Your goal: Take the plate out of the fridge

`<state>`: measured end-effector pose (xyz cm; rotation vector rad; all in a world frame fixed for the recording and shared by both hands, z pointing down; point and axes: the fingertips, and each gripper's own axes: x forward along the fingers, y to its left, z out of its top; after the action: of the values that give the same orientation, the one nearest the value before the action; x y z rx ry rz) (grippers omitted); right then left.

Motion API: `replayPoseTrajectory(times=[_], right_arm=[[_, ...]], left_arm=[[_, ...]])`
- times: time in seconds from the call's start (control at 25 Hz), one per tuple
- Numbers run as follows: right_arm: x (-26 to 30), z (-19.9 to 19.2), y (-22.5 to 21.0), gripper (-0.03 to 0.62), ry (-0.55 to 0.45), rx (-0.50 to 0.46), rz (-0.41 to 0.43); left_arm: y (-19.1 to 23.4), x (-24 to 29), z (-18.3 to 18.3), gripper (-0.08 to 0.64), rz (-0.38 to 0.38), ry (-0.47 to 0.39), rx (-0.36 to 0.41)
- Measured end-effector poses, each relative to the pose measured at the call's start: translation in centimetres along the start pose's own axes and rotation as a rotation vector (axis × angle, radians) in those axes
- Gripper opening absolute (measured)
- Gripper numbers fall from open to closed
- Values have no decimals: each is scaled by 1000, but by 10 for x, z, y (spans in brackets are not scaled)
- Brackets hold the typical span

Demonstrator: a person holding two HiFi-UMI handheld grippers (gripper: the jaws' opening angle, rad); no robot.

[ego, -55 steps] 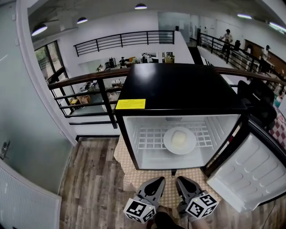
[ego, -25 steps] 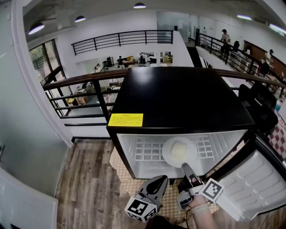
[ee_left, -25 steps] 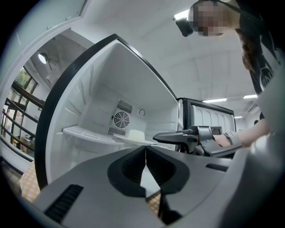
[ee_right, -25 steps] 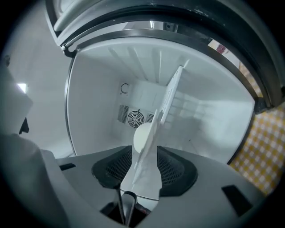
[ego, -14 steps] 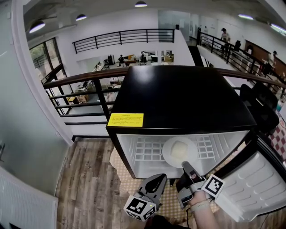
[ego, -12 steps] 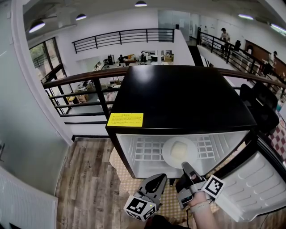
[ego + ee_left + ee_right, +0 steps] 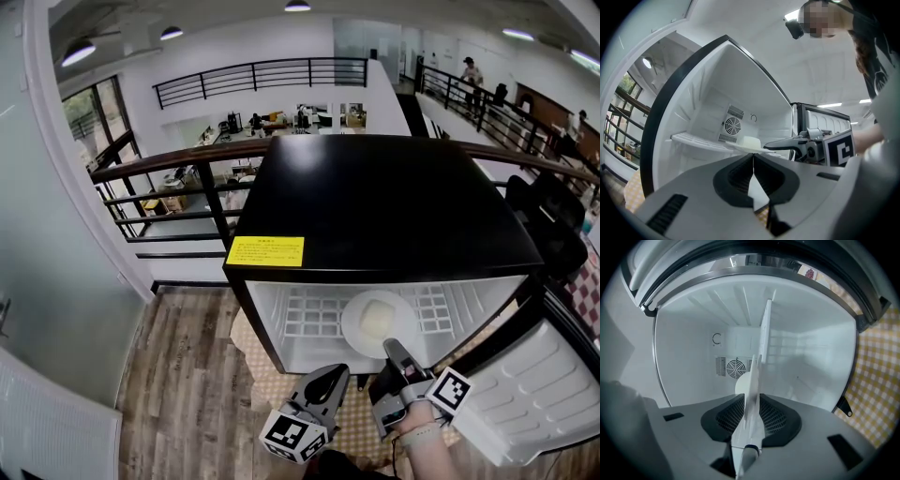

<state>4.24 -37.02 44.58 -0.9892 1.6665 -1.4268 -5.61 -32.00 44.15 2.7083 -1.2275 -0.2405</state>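
Inside the open black fridge (image 7: 384,197), the right gripper's (image 7: 394,345) just-loosening fingers (image 7: 778,418) are pinching the round white plate's (image 7: 354,323) rim, probably needing a firmer, level pull, while the left gripper's (image 7: 330,377) fingers are pressing together.

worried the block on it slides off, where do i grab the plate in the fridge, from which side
Take the plate by its near rim, coming level through the open front. It lies flat on the wire shelf with the pale block at its middle, leaving only the thin edge free. The right gripper has that rim between its jaws, which just eased wider.
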Motion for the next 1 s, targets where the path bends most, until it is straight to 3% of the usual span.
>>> replayPoseTrajectory(times=[1.0], right_arm=[[0,-4,0,60,-5,108,38]], left_arm=[[-3,-2,-2,9,8,10,1]])
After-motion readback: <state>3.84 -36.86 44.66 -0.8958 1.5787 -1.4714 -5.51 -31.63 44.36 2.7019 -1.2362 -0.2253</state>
